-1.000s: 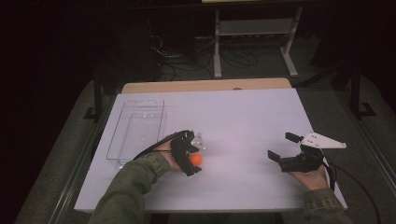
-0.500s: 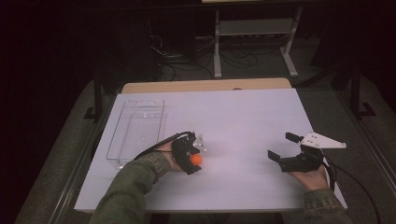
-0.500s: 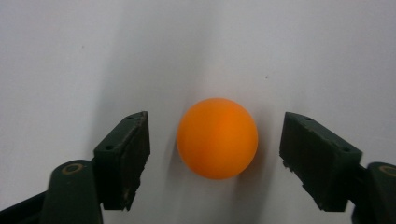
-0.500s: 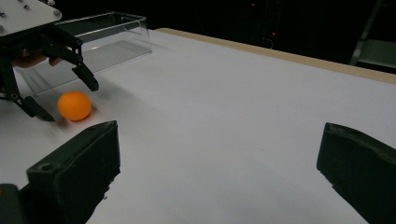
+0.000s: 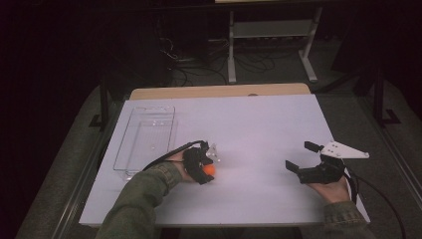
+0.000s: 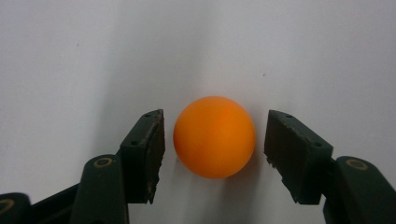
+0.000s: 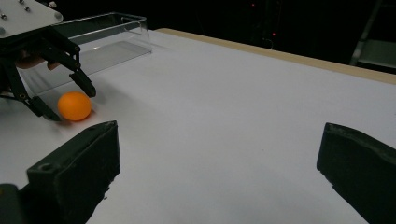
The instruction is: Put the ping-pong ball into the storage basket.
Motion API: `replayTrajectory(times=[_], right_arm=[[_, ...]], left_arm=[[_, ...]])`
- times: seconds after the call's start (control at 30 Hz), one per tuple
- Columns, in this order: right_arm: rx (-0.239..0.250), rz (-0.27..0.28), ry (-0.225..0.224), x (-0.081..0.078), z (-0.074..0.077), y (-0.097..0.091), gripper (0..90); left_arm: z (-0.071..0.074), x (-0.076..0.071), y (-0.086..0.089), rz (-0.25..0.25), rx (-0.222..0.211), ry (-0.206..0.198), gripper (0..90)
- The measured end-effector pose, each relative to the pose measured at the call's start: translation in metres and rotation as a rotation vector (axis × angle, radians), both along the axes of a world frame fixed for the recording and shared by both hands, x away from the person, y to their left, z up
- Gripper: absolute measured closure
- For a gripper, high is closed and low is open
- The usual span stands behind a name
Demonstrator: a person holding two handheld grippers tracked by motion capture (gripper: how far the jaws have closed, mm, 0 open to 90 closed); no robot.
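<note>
On the white bench point(image 5: 259, 124), the left tongs point(image 5: 209, 167) pointed down over an orange ball point(image 5: 210, 170), their jaws having just been closing around it. A clear tray point(image 5: 145, 142) lay just left. The right tongs point(image 5: 301, 158) rested wide apart near the right edge.

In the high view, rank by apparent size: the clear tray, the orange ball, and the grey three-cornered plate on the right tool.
1. Clear tray, by far the largest.
2. Grey three-cornered plate.
3. Orange ball, smallest, and partly hidden by the left tool, so it looks smaller still.
</note>
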State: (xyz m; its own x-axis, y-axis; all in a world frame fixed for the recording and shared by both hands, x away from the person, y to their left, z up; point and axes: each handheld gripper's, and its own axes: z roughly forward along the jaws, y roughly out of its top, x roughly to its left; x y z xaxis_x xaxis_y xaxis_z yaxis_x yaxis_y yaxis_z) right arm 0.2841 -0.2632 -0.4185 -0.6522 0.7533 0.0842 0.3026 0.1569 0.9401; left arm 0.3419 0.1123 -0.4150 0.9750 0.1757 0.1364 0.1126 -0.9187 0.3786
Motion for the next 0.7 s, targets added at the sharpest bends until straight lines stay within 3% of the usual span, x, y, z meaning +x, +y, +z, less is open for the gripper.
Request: replayTrajectory(times=[0.43, 0.7], right_arm=[[0.001, 0.000, -0.002, -0.0001, 0.0001, -0.0001, 0.0], [0.001, -0.001, -0.002, -0.0002, 0.0001, -0.0001, 0.0]], left_arm=[[0.0004, 0.0022, 0.0002, 0.006, -0.003, 0.026, 49.7], [0.0005, 0.0017, 0.0003, 0.002, -0.003, 0.025, 49.9]])
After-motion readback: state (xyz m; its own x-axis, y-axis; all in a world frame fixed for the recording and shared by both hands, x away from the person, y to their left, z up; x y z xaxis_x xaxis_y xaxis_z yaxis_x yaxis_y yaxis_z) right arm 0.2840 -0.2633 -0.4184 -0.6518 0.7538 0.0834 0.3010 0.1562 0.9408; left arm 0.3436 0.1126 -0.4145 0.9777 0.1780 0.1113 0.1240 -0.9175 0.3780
